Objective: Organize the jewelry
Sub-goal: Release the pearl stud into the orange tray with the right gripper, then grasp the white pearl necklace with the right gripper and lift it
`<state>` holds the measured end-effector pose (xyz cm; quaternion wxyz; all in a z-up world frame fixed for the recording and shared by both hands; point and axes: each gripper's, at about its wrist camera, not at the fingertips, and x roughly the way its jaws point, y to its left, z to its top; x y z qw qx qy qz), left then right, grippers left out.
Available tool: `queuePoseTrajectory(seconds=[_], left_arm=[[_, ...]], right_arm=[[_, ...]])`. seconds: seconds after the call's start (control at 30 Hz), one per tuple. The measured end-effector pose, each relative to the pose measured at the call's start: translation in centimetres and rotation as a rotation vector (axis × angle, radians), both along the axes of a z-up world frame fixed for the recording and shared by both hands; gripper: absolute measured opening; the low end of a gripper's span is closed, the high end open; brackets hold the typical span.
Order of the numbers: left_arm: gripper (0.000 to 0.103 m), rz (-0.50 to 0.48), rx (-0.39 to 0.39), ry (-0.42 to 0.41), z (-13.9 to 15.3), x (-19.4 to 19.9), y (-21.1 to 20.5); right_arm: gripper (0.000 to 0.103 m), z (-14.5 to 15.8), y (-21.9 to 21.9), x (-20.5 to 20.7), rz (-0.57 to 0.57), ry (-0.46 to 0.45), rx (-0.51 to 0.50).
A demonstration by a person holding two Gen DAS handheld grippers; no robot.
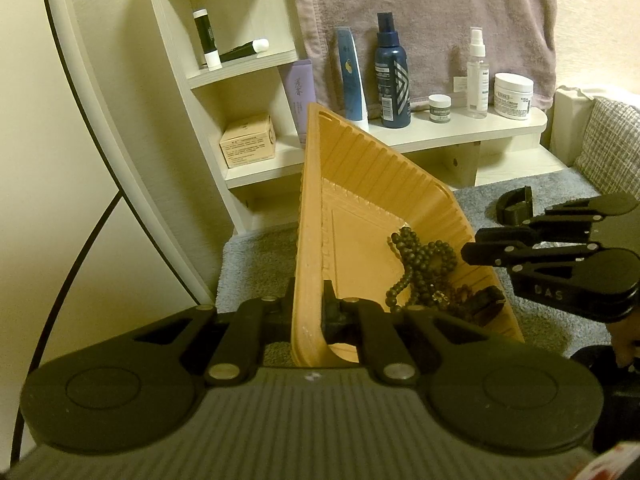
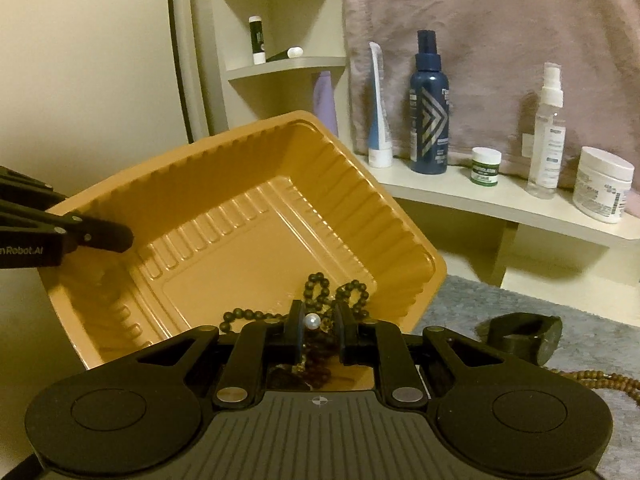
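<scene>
- The orange plastic tray (image 2: 224,208), tilted at centre frame, already holds dark bead strands (image 2: 336,292) heaped in its low corner.
- The left gripper (image 1: 310,308) is clamped on the tray's rim, fingers together on the wall.
- The right gripper (image 2: 318,330) sits low centre over the tray; a pearl (image 2: 312,321) shows between its narrowly parted fingers, though I cannot tell if they pinch it.
- A brown bead necklace (image 2: 600,380) still lies on the grey rug (image 2: 500,300) at lower right, beside a dark ring-shaped piece (image 2: 524,336); sorting looks partway done.
</scene>
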<state>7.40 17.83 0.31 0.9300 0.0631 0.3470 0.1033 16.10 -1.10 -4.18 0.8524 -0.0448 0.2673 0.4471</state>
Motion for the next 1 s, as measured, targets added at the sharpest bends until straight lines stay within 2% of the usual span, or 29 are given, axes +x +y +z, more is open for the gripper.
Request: queuePoseTrajectory(seconds=[0.07,0.1,0.13,0.2,0.43,0.57,0.87,1.0], left_arm=[[0.008,0.000,0.000,0.000,0.0,0.0,0.0],[0.008,0.000,0.000,0.000,0.0,0.0,0.0],[0.008,0.000,0.000,0.000,0.0,0.0,0.0],[0.008,0.000,0.000,0.001,0.0,0.0,0.0],[0.008,0.001,0.000,-0.003,0.0,-0.1,-0.1],[0.008,0.001,-0.001,-0.002,0.0,-0.1,-0.2],[0.008,0.000,0.000,-0.004,0.0,-0.1,-0.2],[0.008,0.001,-0.003,-0.003,0.0,-0.1,-0.2]], right_arm=[[0.017,0.1,0.1,0.1,0.004,0.017,0.010],[0.023,0.1,0.0,0.2,0.002,0.019,0.015],[0.037,0.2,-0.2,0.1,-0.001,0.013,0.021],[0.051,0.4,-0.7,0.0,-0.011,-0.004,0.033],[0.051,0.2,-4.1,0.3,-0.110,-0.023,0.020],[0.051,-0.6,-6.7,0.3,-0.194,-0.022,-0.024],[0.051,-3.1,-13.3,1.3,-0.408,0.050,-0.080],[0.050,-3.5,-15.0,2.2,-0.460,0.059,-0.098]])
